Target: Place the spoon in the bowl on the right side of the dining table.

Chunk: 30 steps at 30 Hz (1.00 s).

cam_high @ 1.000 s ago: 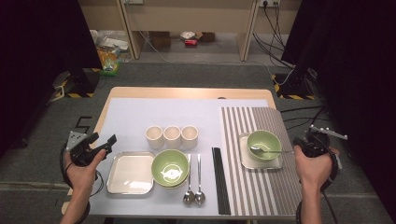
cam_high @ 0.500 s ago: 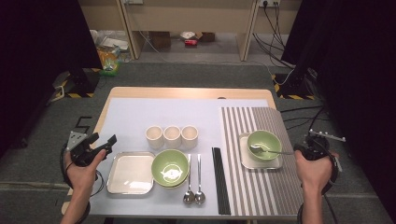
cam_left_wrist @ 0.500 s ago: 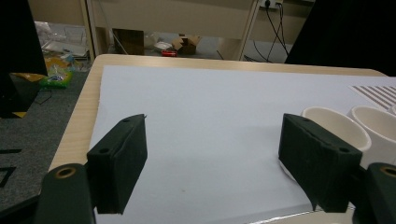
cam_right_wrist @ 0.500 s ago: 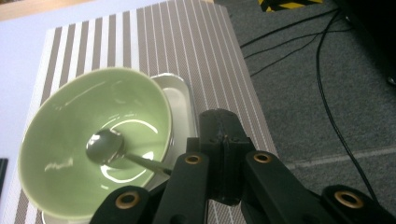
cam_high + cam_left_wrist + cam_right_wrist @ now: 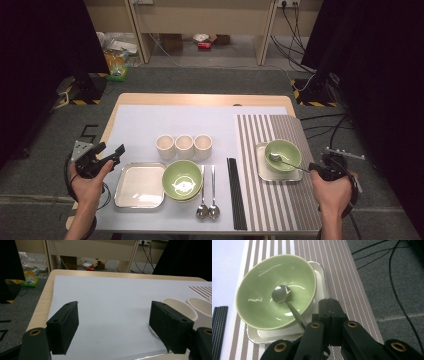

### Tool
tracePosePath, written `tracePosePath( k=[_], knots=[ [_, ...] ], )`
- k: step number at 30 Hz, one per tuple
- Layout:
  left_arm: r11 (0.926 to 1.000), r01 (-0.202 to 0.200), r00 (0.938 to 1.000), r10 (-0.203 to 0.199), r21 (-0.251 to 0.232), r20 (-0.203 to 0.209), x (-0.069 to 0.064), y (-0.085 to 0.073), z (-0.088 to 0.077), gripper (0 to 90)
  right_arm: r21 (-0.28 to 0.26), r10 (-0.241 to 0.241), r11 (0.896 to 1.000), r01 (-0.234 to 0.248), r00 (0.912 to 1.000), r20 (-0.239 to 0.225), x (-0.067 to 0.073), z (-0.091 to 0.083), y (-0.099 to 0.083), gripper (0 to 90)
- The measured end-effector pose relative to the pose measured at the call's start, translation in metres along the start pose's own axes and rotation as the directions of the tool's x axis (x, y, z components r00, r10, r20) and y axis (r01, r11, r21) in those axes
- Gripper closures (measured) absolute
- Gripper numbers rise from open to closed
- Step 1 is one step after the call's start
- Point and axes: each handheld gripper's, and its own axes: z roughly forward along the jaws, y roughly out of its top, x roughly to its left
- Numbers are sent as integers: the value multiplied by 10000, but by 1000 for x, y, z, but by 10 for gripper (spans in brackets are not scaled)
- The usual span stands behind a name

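The fingers of the right gripper point(image 5: 331, 311) are pressed together with nothing between them, just behind the end of a spoon point(image 5: 287, 301) handle. In the right gripper view the spoon's metal head lies inside a green bowl point(image 5: 259, 287) and its handle slopes up over the near rim toward the closed fingers; whether the handle touches them cannot be told. The bowl stands on a small metal tray point(image 5: 322, 282), which rests on a striped placemat point(image 5: 337, 262). In the high view the right gripper point(image 5: 322, 171) sits at the right edge of that placemat, the person's hand behind it.

The fingers of the left gripper point(image 5: 117, 330) stand wide apart and hold nothing. In the left gripper view they frame bare white cloth point(image 5: 112, 295) on the desk point(image 5: 42, 305), with a white cup point(image 5: 178, 308) just behind the right finger. In the high view the left gripper point(image 5: 100, 156) hovers at the left edge of the desk, just beside an empty metal tray point(image 5: 139, 186).

Along the middle of the desk stand three white cups in a row. In front of them sits a second green bowl point(image 5: 182, 179), touching the empty tray's right edge. To its right lie two spoons point(image 5: 207, 197) side by side, then black chopsticks point(image 5: 235, 192) along the left edge of the placemat.
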Motion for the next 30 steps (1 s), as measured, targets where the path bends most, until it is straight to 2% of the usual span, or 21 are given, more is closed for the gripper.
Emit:
tracePosePath(
  k=[7,15,19,23,30],
  knots=[
    [10000,-5,10000,5,7,-2,0,0,0,229,-626,67,9980,-69,10000,-28,-1,-4,5,878],
    [10000,-2,10000,2,-5,-5,0,0,0,229,-1055,-38,9944,33,10000,-49,0,-5,8,843],
    [10000,-2,10000,2,2,-8,0,0,0,229,-1208,-23,9927,17,10000,-47,1,-8,9,803],
    [10000,-4,10000,4,-2,-6,0,0,0,229,-1635,-107,9865,76,9998,-184,3,-8,10,756],
    [10000,-16,10000,16,7,-15,0,0,0,229,-1687,-260,9854,217,9994,-235,7,-8,14,730]
  ],
)
